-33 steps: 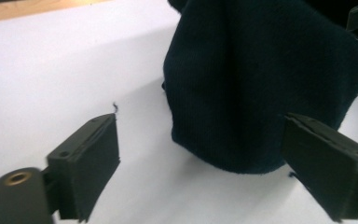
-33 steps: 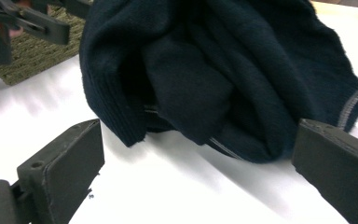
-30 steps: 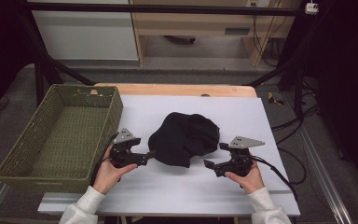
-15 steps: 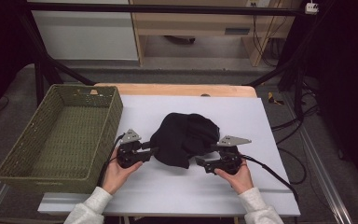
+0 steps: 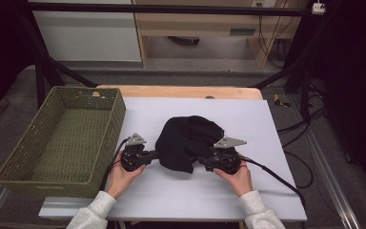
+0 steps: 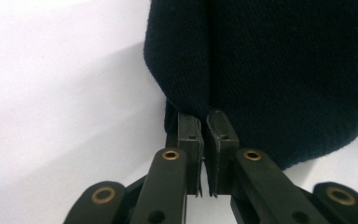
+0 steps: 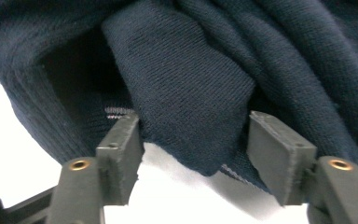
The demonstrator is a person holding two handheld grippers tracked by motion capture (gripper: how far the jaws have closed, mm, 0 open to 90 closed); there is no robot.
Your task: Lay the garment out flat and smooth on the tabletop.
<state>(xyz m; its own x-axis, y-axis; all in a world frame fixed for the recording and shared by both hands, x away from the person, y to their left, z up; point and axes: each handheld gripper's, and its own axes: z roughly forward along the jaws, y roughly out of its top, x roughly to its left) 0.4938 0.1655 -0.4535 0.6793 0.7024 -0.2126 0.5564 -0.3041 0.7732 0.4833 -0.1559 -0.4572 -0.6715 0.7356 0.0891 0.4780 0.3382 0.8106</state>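
Dark blue cloth (image 5: pixel 189 142) lies bunched on the white desk (image 5: pixel 267 143). The left tool (image 6: pixel 204 135) has pinched its edge tight. The right tool (image 7: pixel 193 140) has been closing around a fold, jaws apart. A green basket (image 5: pixel 24 160) sits left.

Left gripper (image 5: pixel 153 154) jaws pinched together, hand low behind it. Right gripper (image 5: pixel 204 161) jaws half apart, just been closing.
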